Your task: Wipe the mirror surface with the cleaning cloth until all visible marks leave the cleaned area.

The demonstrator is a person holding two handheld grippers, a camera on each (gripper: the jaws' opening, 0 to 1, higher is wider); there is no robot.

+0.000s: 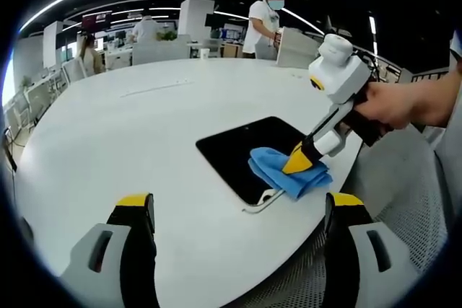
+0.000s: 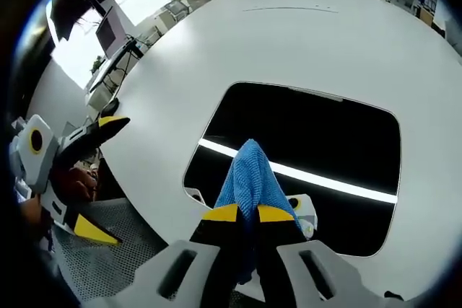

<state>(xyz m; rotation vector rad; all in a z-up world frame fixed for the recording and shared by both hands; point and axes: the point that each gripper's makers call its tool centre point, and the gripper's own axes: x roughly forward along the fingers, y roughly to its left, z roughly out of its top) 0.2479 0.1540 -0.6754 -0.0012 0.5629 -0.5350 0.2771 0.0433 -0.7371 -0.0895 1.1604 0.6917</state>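
A dark rectangular mirror (image 1: 242, 148) (image 2: 317, 135) lies flat on the white table (image 1: 130, 135) near its edge, reflecting a bright ceiling light strip. A blue cleaning cloth (image 1: 283, 169) (image 2: 250, 174) rests on the mirror's near corner. My right gripper (image 2: 247, 213) (image 1: 297, 162) is shut on the cloth, pressing it down onto the glass. My left gripper (image 1: 238, 207) hovers open above the bare table, short of the mirror, with nothing between its fingers; it also appears at the left of the right gripper view (image 2: 94, 178).
A grey mesh chair (image 1: 404, 192) stands beside the table edge at the right. People (image 1: 261, 27), desks and chairs are far behind the table. A person's hand (image 1: 404, 106) holds the right gripper. The white table (image 2: 310, 41) stretches wide beyond the mirror.
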